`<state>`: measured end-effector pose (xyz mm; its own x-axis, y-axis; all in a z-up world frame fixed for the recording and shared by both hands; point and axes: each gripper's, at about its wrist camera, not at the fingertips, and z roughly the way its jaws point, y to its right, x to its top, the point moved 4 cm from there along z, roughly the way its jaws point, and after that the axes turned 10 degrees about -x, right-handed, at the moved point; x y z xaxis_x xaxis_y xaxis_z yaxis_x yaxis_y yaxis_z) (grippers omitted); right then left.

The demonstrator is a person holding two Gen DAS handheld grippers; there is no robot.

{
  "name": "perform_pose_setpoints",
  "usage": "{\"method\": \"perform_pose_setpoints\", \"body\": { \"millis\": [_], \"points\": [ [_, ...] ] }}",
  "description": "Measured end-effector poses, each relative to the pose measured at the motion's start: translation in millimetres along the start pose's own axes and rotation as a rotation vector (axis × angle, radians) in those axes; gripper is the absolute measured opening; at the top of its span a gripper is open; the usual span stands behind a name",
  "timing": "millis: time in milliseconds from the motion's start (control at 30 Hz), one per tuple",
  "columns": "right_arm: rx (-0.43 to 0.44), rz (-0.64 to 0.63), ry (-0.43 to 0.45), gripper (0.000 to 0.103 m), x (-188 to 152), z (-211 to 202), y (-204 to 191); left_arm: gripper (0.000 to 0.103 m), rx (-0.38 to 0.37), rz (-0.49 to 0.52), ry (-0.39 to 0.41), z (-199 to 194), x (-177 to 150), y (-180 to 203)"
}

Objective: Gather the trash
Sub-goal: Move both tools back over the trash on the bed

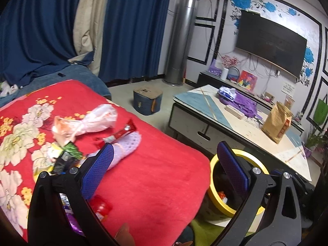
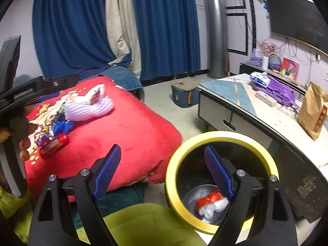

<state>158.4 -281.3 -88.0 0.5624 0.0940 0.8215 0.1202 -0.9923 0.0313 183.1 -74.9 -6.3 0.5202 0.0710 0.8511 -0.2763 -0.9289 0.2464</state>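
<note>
At the left of the left wrist view, wrappers (image 1: 65,160), a white plastic bag (image 1: 90,121) and a red packet (image 1: 125,132) lie scattered on the red flowered blanket (image 1: 153,174). The left tool (image 1: 165,162) stands wide at bottom centre with nothing between its blue pads, one pad over the blanket, the other over the yellow bin (image 1: 217,201) at lower right. Further right stands the table (image 1: 207,100) with a brown paper bag (image 1: 276,123).

In the right wrist view, a hand (image 2: 22,141) grips the other tool's handle at far left. A red can (image 2: 54,145) lies on the blanket beside it. The right tool (image 2: 162,170) is wide and empty. Red and white trash (image 2: 211,204) lies inside the bin at lower right.
</note>
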Motion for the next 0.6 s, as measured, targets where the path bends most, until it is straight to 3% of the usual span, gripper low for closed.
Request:
{"method": "perform_pose_setpoints", "body": {
  "millis": [600],
  "points": [
    [0.184, -0.107, 0.008, 0.083, 20, -1, -100, 0.092, 0.141, -0.034, 0.017, -46, -7, -66]
  ]
}}
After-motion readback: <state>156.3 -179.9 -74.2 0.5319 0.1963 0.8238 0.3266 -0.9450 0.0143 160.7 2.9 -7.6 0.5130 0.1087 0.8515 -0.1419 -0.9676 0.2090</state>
